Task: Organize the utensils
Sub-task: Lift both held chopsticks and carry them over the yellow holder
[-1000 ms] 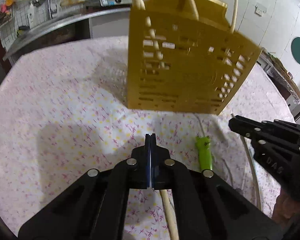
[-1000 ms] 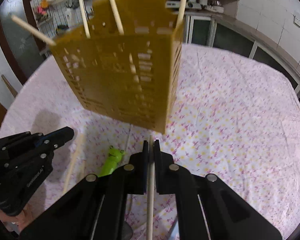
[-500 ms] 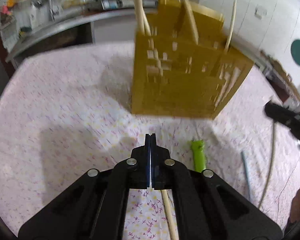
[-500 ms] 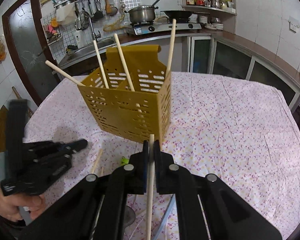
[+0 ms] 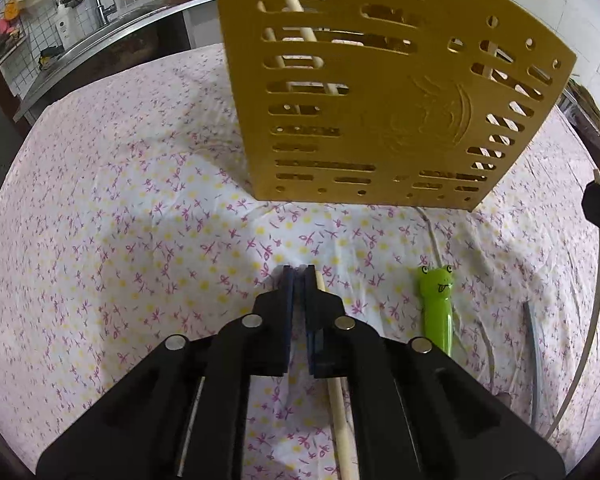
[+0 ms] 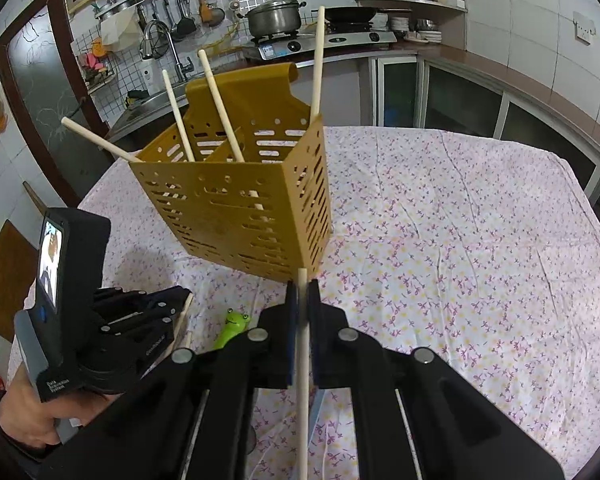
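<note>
A yellow slotted utensil caddy [image 5: 380, 100] [image 6: 236, 216] stands on the flowered tablecloth [image 5: 120, 220] with several wooden chopsticks upright in it. My right gripper [image 6: 302, 288] is shut on a chopstick [image 6: 302, 360], held in front of the caddy's near corner. My left gripper [image 5: 299, 276] hangs low over the cloth, shut but for a thin slit with nothing in it. Beside its right finger a loose chopstick [image 5: 340, 412] lies on the cloth. A green frog-headed utensil [image 5: 436, 304] [image 6: 232, 326] lies to the right of it. In the right wrist view, the left gripper [image 6: 184, 292] sits left of the frog.
A thin white stick [image 5: 432, 232] runs from under the caddy, and a grey-blue stick [image 5: 534, 360] lies further right. A hand [image 6: 32, 412] holds the left gripper. A kitchen counter with sink and stove [image 6: 300, 44] lies behind the table.
The left gripper has dropped toward the cloth and closer to the caddy, alongside the loose chopstick. The right gripper has lifted and drawn back with its chopstick.
</note>
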Action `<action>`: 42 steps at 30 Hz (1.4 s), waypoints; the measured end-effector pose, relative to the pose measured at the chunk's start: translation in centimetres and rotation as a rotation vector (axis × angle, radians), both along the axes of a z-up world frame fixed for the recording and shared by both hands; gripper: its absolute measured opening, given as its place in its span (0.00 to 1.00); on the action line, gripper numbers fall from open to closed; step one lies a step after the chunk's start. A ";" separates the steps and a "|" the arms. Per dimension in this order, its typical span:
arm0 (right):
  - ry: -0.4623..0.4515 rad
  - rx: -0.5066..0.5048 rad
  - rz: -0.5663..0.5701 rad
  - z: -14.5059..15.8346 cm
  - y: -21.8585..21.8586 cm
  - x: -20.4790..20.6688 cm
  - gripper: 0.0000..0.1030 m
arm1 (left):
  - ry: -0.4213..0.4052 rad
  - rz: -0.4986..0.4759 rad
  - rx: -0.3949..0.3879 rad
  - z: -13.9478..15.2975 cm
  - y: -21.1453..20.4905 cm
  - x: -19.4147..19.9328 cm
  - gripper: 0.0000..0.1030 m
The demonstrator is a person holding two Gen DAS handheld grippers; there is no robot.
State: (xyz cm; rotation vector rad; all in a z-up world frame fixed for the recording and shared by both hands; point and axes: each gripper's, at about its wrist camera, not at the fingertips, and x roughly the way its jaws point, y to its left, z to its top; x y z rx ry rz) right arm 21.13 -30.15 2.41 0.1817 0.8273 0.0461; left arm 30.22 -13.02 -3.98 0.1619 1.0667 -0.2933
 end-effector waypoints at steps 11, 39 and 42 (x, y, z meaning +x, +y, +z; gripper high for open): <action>-0.017 0.006 -0.003 0.7 -0.9 -0.5 0.06 | 0.094 0.020 -0.200 0.3 2.7 1.2 0.00; -0.074 0.018 -0.002 3.4 -1.5 -1.8 0.06 | -0.038 0.002 -0.132 4.1 1.9 -0.1 0.02; -0.097 0.017 -0.004 4.4 -1.8 -2.2 0.06 | -0.101 0.000 -0.167 6.5 2.4 -1.2 0.03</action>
